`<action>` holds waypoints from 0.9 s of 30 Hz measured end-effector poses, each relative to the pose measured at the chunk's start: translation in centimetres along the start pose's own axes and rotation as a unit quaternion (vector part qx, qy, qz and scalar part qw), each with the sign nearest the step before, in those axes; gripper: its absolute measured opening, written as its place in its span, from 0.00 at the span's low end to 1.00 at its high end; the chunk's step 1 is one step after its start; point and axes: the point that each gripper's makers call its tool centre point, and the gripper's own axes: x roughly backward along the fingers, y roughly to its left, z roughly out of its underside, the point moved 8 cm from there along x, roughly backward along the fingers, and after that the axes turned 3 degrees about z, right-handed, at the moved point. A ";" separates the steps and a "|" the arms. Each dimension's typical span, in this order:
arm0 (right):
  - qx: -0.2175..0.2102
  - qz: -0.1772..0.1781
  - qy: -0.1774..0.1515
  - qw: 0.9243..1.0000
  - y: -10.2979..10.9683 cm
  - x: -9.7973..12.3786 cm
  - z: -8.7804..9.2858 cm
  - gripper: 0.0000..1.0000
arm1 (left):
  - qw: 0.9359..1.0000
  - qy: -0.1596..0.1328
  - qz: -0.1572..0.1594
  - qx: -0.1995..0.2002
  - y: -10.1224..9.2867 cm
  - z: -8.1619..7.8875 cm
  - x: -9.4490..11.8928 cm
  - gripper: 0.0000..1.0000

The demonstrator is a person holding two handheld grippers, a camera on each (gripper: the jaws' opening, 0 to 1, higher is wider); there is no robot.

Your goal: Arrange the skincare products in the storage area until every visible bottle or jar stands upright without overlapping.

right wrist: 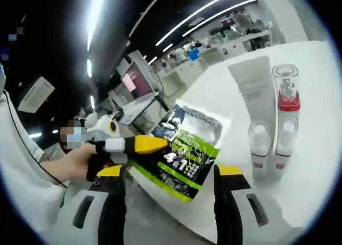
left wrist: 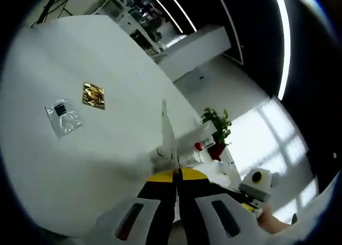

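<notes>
My left gripper (left wrist: pixel 175 176) is clamped on the edge of a green-and-black sachet pack (right wrist: pixel 184 157), held edge-on in its own view above the white table (left wrist: pixel 64 170). My right gripper (right wrist: pixel 170 183) stands wide apart, gripping nothing, the pack hanging just ahead between its jaws. Beyond and to their right, a white tube (right wrist: pixel 252 90) and a red-collared pump bottle (right wrist: pixel 286 114) already stand upright, side by side. A gold sachet (left wrist: pixel 93 96) and a clear sachet (left wrist: pixel 63 116) lie flat, well off to the left gripper's left.

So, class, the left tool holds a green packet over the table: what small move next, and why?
Probably lower the green packet, clamped in the left tool, onto bare table beside the upright white tube and red-collared bottle: it hangs near the table edge.
</notes>
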 end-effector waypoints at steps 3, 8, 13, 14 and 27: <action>0.011 0.012 0.013 1.000 -0.6 0.6 0.1 0.76 | 1.000 0.000 -0.004 0.020 1.0 0.3 -0.6 0.00; 0.024 0.037 0.015 0.999 -1.8 1.7 0.0 0.90 | 0.999 -0.002 -0.015 0.033 2.0 0.4 -1.5 0.00; 0.023 0.071 0.018 0.997 -3.7 3.0 0.0 0.96 | 0.999 0.001 -0.023 0.042 2.3 0.6 -2.7 0.00; 0.023 0.078 0.018 0.997 -4.0 3.2 0.0 0.99 | 0.999 0.005 -0.025 0.040 2.3 0.7 -3.1 0.00; 0.016 0.131 -0.005 0.991 -7.2 5.8 0.0 0.99 | 0.998 0.029 -0.054 0.027 3.5 1.5 -6.2 0.00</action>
